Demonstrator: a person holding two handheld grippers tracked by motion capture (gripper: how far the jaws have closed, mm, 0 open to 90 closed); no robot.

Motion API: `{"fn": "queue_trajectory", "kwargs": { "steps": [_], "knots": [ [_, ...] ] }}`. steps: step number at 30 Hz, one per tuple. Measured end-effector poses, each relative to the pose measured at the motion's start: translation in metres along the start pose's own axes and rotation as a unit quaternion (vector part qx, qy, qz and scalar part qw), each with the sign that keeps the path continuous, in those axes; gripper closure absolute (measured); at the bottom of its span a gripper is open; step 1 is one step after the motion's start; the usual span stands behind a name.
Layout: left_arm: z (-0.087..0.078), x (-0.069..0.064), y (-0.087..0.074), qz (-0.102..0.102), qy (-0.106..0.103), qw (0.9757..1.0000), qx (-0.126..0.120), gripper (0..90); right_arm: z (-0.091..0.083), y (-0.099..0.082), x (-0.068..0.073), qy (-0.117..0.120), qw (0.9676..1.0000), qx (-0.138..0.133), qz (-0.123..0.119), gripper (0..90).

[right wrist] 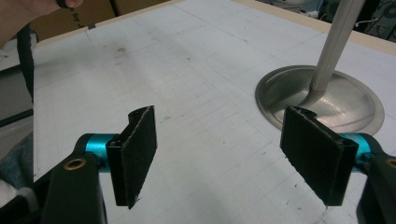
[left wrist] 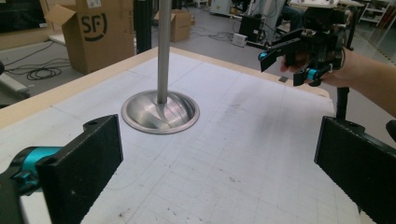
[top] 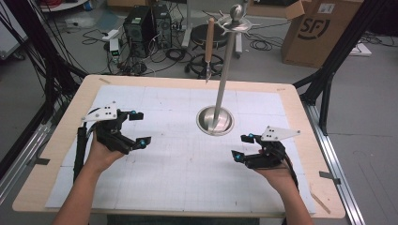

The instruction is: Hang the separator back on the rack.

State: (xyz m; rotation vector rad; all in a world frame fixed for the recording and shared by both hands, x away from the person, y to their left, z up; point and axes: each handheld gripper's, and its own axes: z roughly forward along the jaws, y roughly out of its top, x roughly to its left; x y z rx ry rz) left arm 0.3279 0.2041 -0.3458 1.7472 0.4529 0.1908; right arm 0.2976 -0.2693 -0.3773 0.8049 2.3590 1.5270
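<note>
A metal stand rises from a round dish-like base on the white gridded mat, its thin pole leaning up to a hub with short arms. From one arm hangs a wooden-handled utensil. My left gripper is held open at the mat's left, nothing between its jaws. My right gripper is open at the right, just below the base. In the left gripper view my left gripper faces the base, with my right gripper beyond. In the right gripper view my right gripper sits beside the base.
The mat lies on a wooden table with rounded corners. On the floor behind stand a cardboard box, computer towers, a stool and loose cables. Black frame posts flank the table.
</note>
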Motion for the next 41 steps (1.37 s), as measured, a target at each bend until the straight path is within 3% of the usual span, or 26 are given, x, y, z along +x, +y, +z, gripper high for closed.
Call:
{"fn": "queue_trajectory", "kwargs": {
  "steps": [3,8,20,36,41],
  "knots": [
    [-0.003,-0.001,-0.004,-0.002,0.0,1.0,0.002,1.7,0.0,-0.002,-0.001,0.001,1.0,-0.002,0.003,26.2],
    [-0.005,0.001,-0.012,0.003,0.024,0.9995,0.022,1.7,0.0,-0.004,-0.003,-0.003,1.0,0.001,0.004,26.3],
    [0.002,-0.002,-0.014,0.009,0.016,0.9993,0.031,1.7,-0.001,-0.005,-0.003,-0.013,0.9999,0.007,0.008,26.5],
    [-0.001,0.002,-0.014,0.003,0.024,0.9994,0.025,1.7,0.001,-0.003,0.0,-0.006,0.9999,0.006,0.006,26.6],
    [0.003,0.003,-0.015,0.005,0.025,0.999,0.037,1.7,0.002,-0.002,0.001,-0.005,1.0,0.007,0.005,26.6]
  ]
}}
